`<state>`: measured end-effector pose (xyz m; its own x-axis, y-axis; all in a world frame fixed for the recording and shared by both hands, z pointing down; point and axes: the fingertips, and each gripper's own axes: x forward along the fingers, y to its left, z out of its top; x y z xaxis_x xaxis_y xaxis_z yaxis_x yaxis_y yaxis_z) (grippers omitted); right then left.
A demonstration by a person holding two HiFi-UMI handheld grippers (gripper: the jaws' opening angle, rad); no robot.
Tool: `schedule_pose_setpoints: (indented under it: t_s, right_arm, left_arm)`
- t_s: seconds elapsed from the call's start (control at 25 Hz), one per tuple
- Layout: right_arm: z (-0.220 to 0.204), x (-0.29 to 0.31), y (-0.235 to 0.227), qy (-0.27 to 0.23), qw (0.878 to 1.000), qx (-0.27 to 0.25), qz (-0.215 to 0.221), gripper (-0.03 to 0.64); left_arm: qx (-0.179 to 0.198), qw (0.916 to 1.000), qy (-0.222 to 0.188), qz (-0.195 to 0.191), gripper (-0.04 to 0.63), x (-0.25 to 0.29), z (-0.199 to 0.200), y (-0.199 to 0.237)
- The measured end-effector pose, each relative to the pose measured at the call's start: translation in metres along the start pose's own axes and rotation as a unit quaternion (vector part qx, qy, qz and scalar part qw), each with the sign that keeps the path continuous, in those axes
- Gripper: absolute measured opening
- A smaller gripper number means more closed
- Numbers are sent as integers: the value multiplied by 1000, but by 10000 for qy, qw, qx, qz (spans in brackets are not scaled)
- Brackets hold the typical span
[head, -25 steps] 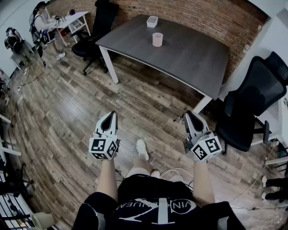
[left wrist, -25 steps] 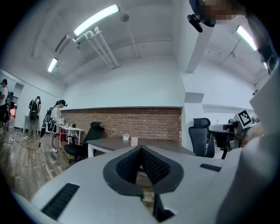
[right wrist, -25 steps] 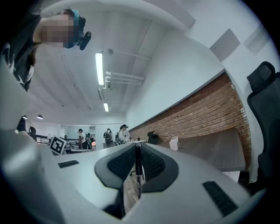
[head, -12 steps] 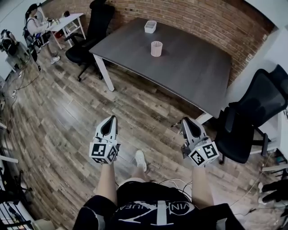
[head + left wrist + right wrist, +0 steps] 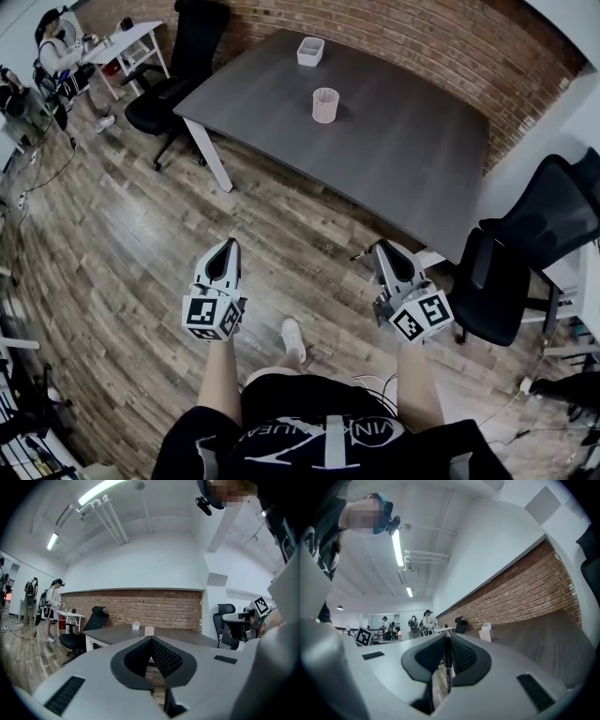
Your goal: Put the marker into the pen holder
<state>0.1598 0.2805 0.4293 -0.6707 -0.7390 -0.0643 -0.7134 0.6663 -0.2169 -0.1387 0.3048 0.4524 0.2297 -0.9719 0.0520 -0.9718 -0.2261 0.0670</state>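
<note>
The pen holder [image 5: 325, 105], a pale mesh cup, stands on the dark grey table [image 5: 412, 141] far ahead of both grippers; the left gripper view also shows the pen holder [image 5: 149, 631]. My right gripper [image 5: 382, 247] hangs over the wooden floor, short of the table's near edge, shut on a thin dark marker [image 5: 448, 663] that stands upright between its pads and pokes out at the tip [image 5: 362, 254]. My left gripper [image 5: 228, 243] is level with it to the left, shut with nothing in it, its tips meeting [image 5: 151, 640].
A small white box [image 5: 310, 51] sits at the table's far side. Black office chairs stand at the right [image 5: 525, 253] and far left [image 5: 178, 56] of the table. A person [image 5: 52, 42] stands by a white side table [image 5: 127, 42]. Cables lie on the floor.
The table and pen holder have drawn nearer and lower in the head view. Both grippers keep the same pose, the marker still held in the right one.
</note>
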Motion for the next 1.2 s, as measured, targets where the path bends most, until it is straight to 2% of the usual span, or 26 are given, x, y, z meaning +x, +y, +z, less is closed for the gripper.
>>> schedule_pose_setpoints:
  t_s: [0.4, 0.76, 1.04, 1.2]
  right_arm:
    - [0, 70, -26, -36, 9999, 80, -120, 48]
    - [9, 120, -39, -226, 9996, 152, -74, 48]
    - [12, 169, -70, -303, 9994, 177, 21, 48]
    - [15, 199, -93, -296, 9994, 188, 46, 48]
  left_arm:
    - [25, 9999, -43, -111, 14, 70, 8, 51]
    - [-10, 9996, -39, -274, 14, 119, 8, 71]
    - [45, 9993, -20, -359, 14, 170, 6, 83]
    - [-60, 9995, -60, -312, 14, 204, 8, 98]
